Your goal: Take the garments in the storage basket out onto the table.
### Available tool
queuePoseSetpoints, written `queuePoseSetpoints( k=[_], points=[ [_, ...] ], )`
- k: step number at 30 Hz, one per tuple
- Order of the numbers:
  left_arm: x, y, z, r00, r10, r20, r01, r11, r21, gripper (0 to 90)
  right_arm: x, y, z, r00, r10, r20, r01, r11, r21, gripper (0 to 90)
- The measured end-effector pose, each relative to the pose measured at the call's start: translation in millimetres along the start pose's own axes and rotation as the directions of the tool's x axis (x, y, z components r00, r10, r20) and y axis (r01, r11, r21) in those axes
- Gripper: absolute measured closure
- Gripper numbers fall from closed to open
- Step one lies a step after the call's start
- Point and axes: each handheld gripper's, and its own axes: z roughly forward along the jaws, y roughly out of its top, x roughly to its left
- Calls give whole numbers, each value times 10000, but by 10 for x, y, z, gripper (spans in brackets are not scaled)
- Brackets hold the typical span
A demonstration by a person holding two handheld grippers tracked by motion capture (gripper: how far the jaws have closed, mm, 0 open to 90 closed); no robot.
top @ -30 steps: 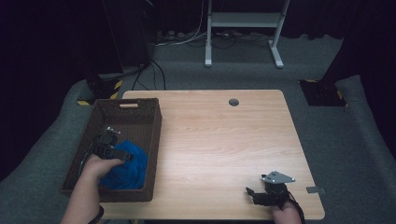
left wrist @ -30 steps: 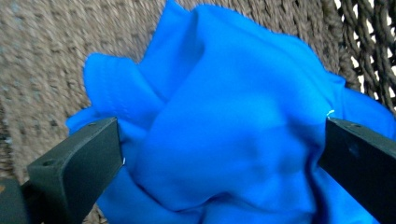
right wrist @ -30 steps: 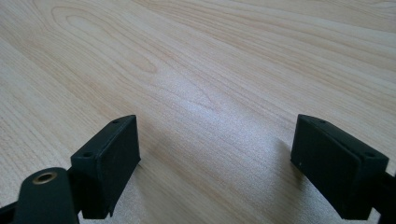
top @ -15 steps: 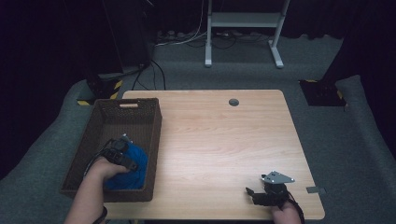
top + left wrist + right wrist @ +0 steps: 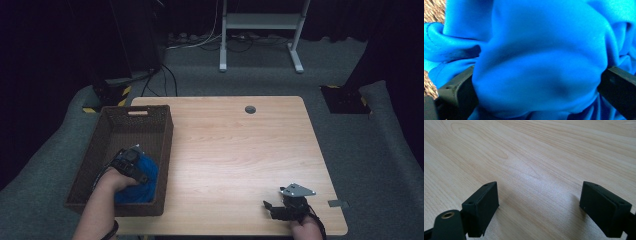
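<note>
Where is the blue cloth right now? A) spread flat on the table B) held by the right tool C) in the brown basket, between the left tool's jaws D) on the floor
C: the blue cloth lies in the brown basket, bulging between the wide-set jaws of the left tool.

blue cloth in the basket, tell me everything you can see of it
The blue cloth is a smooth, slightly shiny fabric, bunched into soft folds with a stitched hem at one edge. It lies in the near end of the brown woven basket, against its right wall. The left hand-held gripper is pushed into it, a bulge of cloth between its wide-set jaws.
</note>
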Motion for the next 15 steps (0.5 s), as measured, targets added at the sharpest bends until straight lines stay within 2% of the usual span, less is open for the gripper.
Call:
queuePoseSetpoints(
  k=[1,4,6,8,10,15],
  points=[
    [1,-5,1,10000,-73,2,73,10000,-57,12,0,0,0,10000,0,0,0,10000,0,153],
    [7,-21,-25,9999,159,-23,-159,9997,-174,71,-1,0,0,10000,5,-7,-5,10000,-2,153],
    [33,-38,-57,9997,178,-139,-182,9993,-322,144,0,0,0,10000,3,-6,-3,10000,-2,153],
    [48,-53,-75,9996,127,-238,-136,9991,-392,282,1,0,1,10000,-10,2,10,10000,-1,153],
    [101,-91,-96,9997,30,-245,-47,9976,-686,329,3,0,2,10000,-25,13,25,10000,1,153],
    [135,-113,-112,9994,-140,-302,114,9962,-862,446,8,1,3,10000,-32,33,32,10000,8,153]
  ],
)
